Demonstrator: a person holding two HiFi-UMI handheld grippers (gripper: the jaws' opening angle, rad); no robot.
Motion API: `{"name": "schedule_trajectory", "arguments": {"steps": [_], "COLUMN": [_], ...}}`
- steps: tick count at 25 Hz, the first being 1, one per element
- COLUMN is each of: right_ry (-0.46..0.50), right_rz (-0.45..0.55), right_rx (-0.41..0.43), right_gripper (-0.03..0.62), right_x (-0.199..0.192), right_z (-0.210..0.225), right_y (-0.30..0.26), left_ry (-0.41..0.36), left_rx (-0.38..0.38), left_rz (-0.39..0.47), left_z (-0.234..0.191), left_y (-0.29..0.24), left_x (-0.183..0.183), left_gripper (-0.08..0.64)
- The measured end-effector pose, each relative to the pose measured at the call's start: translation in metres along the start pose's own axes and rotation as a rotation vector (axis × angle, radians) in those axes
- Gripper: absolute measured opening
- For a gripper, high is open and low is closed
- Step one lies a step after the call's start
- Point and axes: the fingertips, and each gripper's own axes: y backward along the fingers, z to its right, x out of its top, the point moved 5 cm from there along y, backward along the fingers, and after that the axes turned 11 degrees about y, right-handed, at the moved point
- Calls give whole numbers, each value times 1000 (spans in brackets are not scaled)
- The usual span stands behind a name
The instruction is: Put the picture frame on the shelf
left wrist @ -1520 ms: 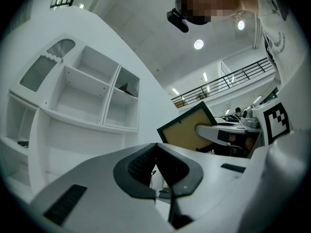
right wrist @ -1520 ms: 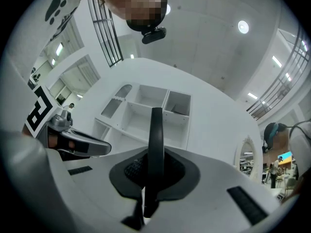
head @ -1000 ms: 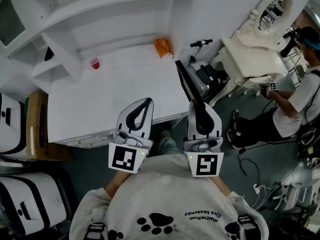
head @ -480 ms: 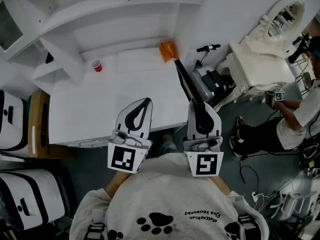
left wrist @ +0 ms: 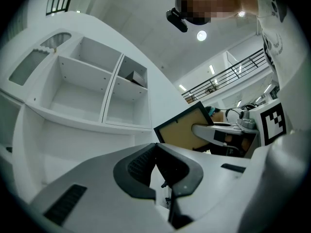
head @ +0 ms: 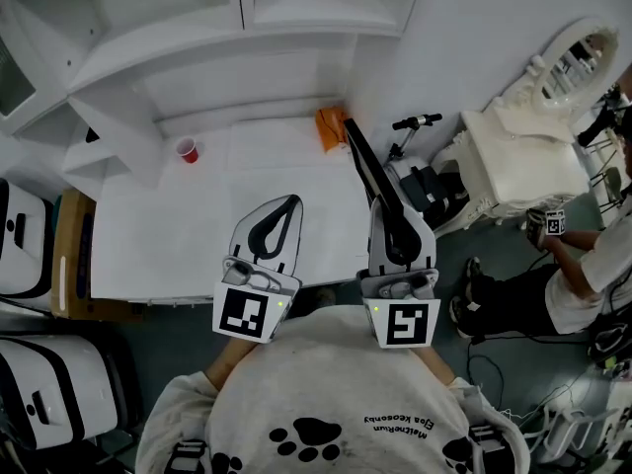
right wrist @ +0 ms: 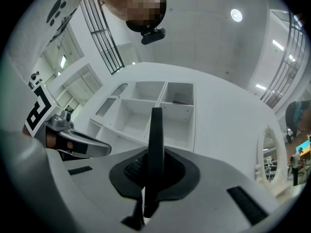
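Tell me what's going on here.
A person holds a hand-held gripper in each hand. The right hand-held gripper is shut on the picture frame, held on edge above the table, facing the shelf. The left hand-held gripper is shut on nothing. The frame is not yet on the shelf.

surface: white desk (head: 163, 230) | on it: red cup (head: 186, 149), orange object (head: 330, 127)

Counter (head: 197, 235) is lying mostly bare in front of and to the right of the red cup (head: 186, 149), leaving wide passage. Orange object (head: 331, 128) is sitting well right of the cup, against the wall. Above the cup, shelf (left wrist: 80, 89) compartments are standing open, with a dark item (left wrist: 132, 76) occupying the upper right one.
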Motion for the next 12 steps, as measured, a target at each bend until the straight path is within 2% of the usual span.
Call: {"name": "schedule_trajectory", "arguments": {"steps": [12], "right_ry": [-42], "right_rz": [28], "right_rx": [70], "right_gripper": [40], "right_x": [-49], "right_z": [53], "right_y": [-65], "left_ry": [-34], "left_rx": [59], "left_rz": [-6], "left_z": [-9], "left_y": [-84], "left_x": [-15], "left_gripper": [20]}}
